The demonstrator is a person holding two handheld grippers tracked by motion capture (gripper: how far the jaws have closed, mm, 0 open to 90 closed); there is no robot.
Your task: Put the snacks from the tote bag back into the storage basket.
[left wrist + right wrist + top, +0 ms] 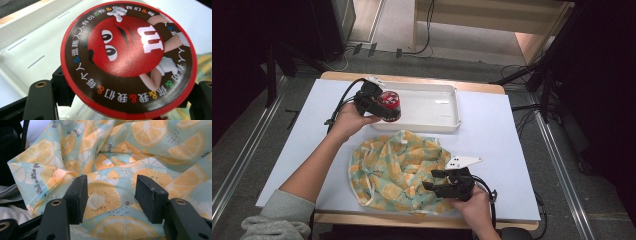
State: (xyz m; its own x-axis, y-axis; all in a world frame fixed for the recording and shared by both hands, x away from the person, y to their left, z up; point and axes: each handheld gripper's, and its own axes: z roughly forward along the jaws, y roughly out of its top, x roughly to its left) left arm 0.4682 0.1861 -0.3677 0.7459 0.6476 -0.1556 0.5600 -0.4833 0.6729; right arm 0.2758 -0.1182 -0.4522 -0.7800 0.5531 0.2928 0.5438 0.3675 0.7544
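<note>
Left gripper (384, 111): gripping tin (388, 105), hanging over tray (447, 125) rim.
Right gripper (435, 180): gaping wide, resting on cloth (397, 170) near table (502, 150) edge.

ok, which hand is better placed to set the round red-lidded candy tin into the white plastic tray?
Left. The left gripper already clamps the red-lidded candy tin over the white plastic tray. The right gripper stands open at the orange-print cloth, farther away.
</note>
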